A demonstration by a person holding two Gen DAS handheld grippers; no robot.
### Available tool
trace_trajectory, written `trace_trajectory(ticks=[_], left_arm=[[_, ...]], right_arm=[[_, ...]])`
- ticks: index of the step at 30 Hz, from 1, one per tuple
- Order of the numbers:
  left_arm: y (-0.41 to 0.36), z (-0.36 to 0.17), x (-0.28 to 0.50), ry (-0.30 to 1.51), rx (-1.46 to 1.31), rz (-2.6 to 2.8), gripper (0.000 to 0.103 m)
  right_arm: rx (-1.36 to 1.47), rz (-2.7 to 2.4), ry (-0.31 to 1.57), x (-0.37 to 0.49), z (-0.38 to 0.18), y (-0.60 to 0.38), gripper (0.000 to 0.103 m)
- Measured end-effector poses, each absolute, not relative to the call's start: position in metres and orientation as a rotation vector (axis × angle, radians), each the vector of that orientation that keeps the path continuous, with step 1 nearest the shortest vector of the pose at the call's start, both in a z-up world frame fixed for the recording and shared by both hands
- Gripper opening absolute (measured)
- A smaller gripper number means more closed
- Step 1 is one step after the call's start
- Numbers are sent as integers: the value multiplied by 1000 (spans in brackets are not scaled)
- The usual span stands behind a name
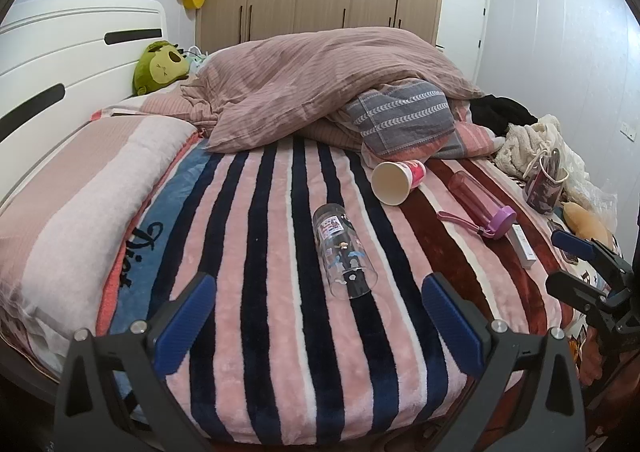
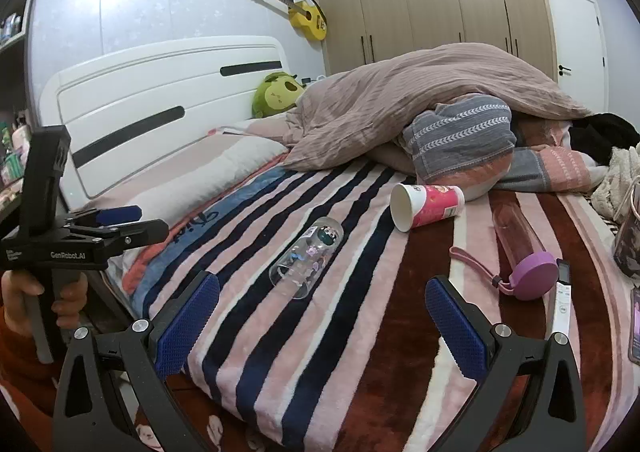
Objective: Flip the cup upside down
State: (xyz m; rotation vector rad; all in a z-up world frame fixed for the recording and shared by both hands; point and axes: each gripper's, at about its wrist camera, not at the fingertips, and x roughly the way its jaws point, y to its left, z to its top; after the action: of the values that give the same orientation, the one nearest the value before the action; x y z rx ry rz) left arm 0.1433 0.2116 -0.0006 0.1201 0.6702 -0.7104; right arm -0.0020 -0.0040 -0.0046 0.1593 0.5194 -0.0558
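A pink and white paper cup [image 1: 396, 181] lies on its side on the striped blanket, mouth toward me; it also shows in the right wrist view [image 2: 426, 206]. A clear glass with cartoon prints [image 1: 345, 257] lies on its side nearer, also in the right wrist view [image 2: 307, 257]. My left gripper [image 1: 320, 316] is open and empty, just short of the glass. My right gripper [image 2: 322, 316] is open and empty above the blanket's near edge; it also shows at the right of the left wrist view [image 1: 568, 258]. The left gripper appears at the left in the right wrist view [image 2: 132, 220].
A pink bottle with a purple lid and strap [image 1: 480, 204] lies right of the cup, also in the right wrist view [image 2: 520, 248]. A white box [image 1: 522, 244] lies beside it. A heaped duvet [image 1: 320, 88] and pillows fill the far side. A headboard [image 1: 60, 64] stands at the left.
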Motion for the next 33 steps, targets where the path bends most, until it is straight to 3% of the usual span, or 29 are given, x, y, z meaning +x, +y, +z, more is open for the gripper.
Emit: trace_trajectory(ticks=[33], left_arm=[[209, -4, 139, 672, 133, -703, 102]], right_arm=[[207, -51, 531, -2, -9, -10, 103]])
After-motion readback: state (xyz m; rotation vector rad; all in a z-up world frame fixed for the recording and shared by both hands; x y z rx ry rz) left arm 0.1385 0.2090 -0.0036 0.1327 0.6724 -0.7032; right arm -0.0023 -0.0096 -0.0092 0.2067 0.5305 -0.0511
